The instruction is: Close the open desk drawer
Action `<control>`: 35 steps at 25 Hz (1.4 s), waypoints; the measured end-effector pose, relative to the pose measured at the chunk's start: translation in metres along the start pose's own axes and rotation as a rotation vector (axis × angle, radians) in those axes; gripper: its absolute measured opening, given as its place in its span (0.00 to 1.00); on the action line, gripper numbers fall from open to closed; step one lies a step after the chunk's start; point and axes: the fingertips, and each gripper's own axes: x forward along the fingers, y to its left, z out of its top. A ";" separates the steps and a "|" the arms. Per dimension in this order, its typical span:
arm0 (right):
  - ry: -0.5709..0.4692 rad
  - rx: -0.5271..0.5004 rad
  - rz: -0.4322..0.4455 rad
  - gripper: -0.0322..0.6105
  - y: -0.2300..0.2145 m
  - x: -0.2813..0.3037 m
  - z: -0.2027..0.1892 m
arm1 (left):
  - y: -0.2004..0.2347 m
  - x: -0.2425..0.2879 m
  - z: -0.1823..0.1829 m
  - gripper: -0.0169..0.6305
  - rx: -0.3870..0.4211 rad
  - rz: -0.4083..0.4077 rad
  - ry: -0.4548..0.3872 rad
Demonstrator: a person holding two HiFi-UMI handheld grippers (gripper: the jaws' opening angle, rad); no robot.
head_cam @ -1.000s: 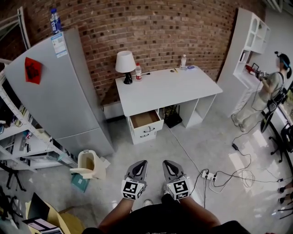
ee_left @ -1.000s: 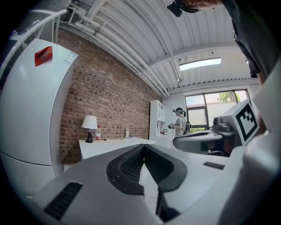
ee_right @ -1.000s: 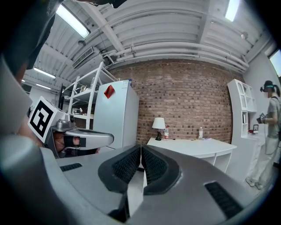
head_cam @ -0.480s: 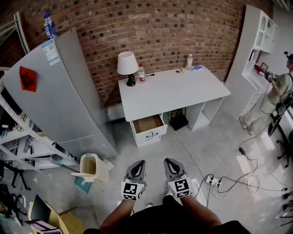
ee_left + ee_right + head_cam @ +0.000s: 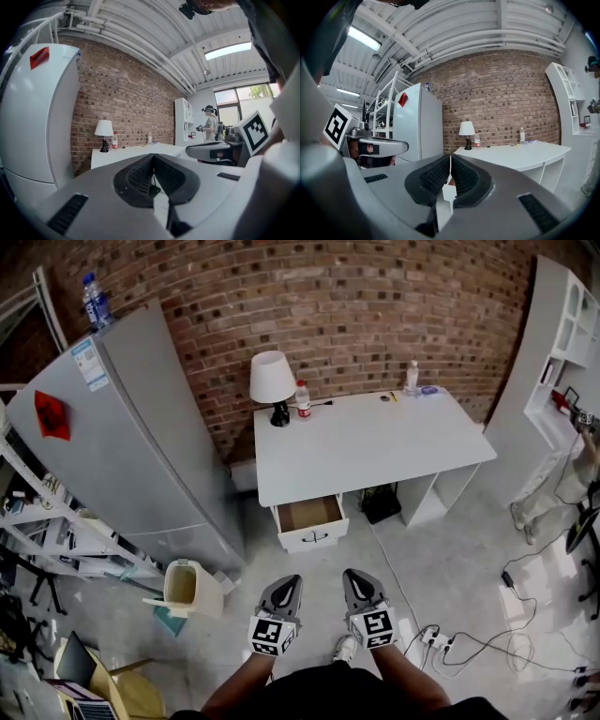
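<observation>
Drawer (image 5: 312, 521) is sitting open under the white desk (image 5: 375, 442), far ahead of our fingers (image 5: 281, 596), and we are holding the left gripper (image 5: 292, 576) and right gripper (image 5: 349, 574) pressed tight together.

the white desk (image 5: 375, 442) stands against the brick wall (image 5: 375, 306), its drawer (image 5: 310, 519) pulled out at the left front. along its back edge stand a white-shaded lamp (image 5: 273, 381) and, just beside it, a red-labelled bottle (image 5: 303, 399), while a clear bottle (image 5: 412, 377) and a small blue thing (image 5: 428, 390) sit near the far right corner. the grey floor (image 5: 469, 549) carries the desk, a tall grey fridge (image 5: 141, 446), a cream bin (image 5: 183, 589) near the fridge, a dark bag (image 5: 380, 505) under the desk and a white power strip (image 5: 433, 638) with cables trailing to the right.
</observation>
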 end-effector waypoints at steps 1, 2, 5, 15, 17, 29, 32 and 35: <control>0.003 0.002 0.009 0.10 -0.005 0.005 -0.001 | 0.000 0.006 -0.002 0.04 0.003 -0.002 0.014; 0.002 0.007 0.020 0.10 -0.010 0.009 0.000 | 0.000 0.012 -0.002 0.04 0.008 0.000 0.024; -0.013 0.027 0.075 0.10 -0.019 0.022 0.004 | 0.002 0.028 -0.001 0.04 0.015 0.024 0.031; 0.025 -0.037 0.217 0.10 -0.021 0.067 0.013 | 0.037 0.056 0.002 0.04 0.002 0.141 0.013; 0.053 -0.037 0.217 0.10 -0.020 0.081 0.009 | 0.048 0.060 0.001 0.04 0.000 0.146 0.020; 0.167 -0.045 0.197 0.10 -0.008 0.164 -0.020 | 0.138 0.084 0.001 0.04 -0.032 0.157 0.023; 0.185 -0.043 0.201 0.10 -0.008 0.190 -0.031 | 0.159 0.094 -0.006 0.04 -0.043 0.141 0.016; 0.212 -0.036 0.198 0.10 0.001 0.199 -0.045 | 0.169 0.095 -0.026 0.04 -0.068 0.110 0.037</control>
